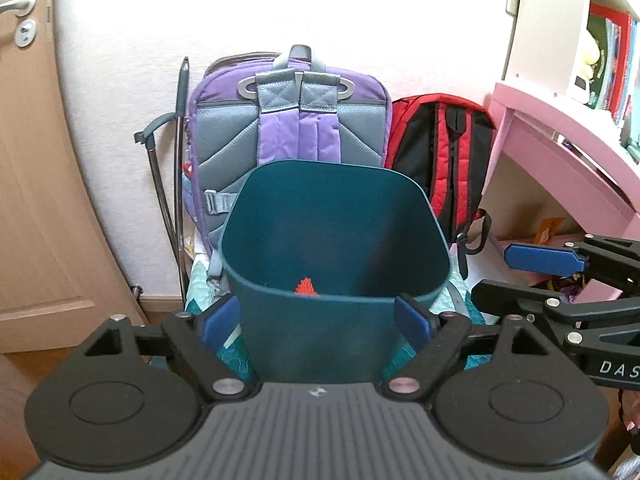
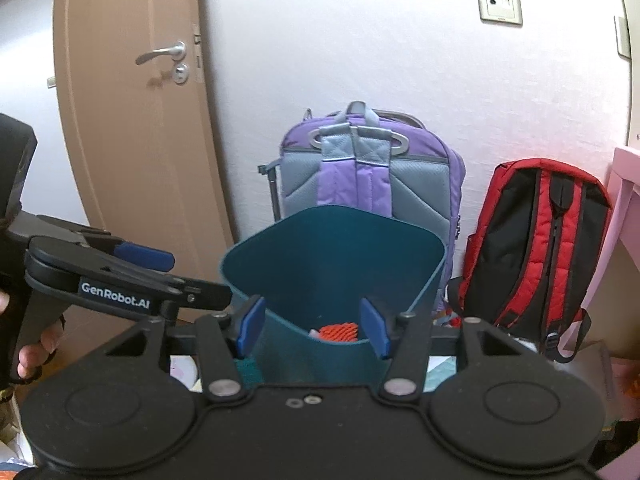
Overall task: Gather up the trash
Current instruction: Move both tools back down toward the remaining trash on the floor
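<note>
A dark teal waste bin [image 1: 240, 216] stands on the floor, open at the top. Orange-red trash [image 1: 306, 286] lies at its bottom. My left gripper [image 1: 316, 320] hovers just before the bin's near wall, open, nothing between its blue pads. The right gripper's pad [image 1: 540, 260] reaches in from the right edge. In the right wrist view the same bin [image 2: 332, 256] holds the orange-red trash [image 2: 338, 332]. My right gripper [image 2: 313, 330] is open and empty in front of the bin. The left gripper's pad [image 2: 144, 256] shows at the left, with a hand under it.
A purple and grey backpack [image 1: 298, 128] leans on the white wall behind the bin, beside a red and black backpack [image 1: 444, 152]. A brown door [image 2: 132, 120] stands at the left, a pink desk [image 1: 560, 132] at the right. A metal trolley handle [image 1: 176, 152] is left of the purple pack.
</note>
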### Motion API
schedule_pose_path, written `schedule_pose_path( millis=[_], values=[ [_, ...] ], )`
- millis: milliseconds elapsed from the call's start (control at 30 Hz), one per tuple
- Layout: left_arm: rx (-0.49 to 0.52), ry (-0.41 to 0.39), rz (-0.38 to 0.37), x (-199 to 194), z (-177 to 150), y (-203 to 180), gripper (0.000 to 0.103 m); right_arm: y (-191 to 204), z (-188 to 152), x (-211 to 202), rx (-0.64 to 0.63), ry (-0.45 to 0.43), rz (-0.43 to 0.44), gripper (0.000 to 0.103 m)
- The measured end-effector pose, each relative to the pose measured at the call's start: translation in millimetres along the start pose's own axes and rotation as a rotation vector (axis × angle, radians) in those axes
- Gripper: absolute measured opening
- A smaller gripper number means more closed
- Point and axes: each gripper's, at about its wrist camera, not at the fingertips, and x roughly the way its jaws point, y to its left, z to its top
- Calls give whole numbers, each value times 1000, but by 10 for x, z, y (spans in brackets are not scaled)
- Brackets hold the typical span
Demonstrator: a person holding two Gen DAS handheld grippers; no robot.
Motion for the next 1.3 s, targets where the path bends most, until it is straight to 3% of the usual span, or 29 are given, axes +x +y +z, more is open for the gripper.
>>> schedule_pose_path(
  millis=[267, 400, 600, 733, 967, 1300],
  values=[
    [10, -15, -1, -463, -312, 47, 85, 357, -140, -249, -38, 6, 36, 54],
    [0, -21, -18, -621, -533, 104, 97, 546, -258, -302, -51, 19, 69, 54],
    [-41, -5, -40, -624, -1031, 347, 97, 755, -559, -227, -35, 53, 139, 55],
    [-60, 25, 1, -416, -1409, 618, 97, 879, -886, -13, -55, 100, 173, 55],
    [-125, 123, 85, 141, -2043, 1208, 97, 966, -1599, 719, -25, 294, 193, 55],
    [-197, 328, 166, 1117, -2884, 1983, 97, 1249, -2763, 1715, -40, 522, 289, 54]
  ],
)
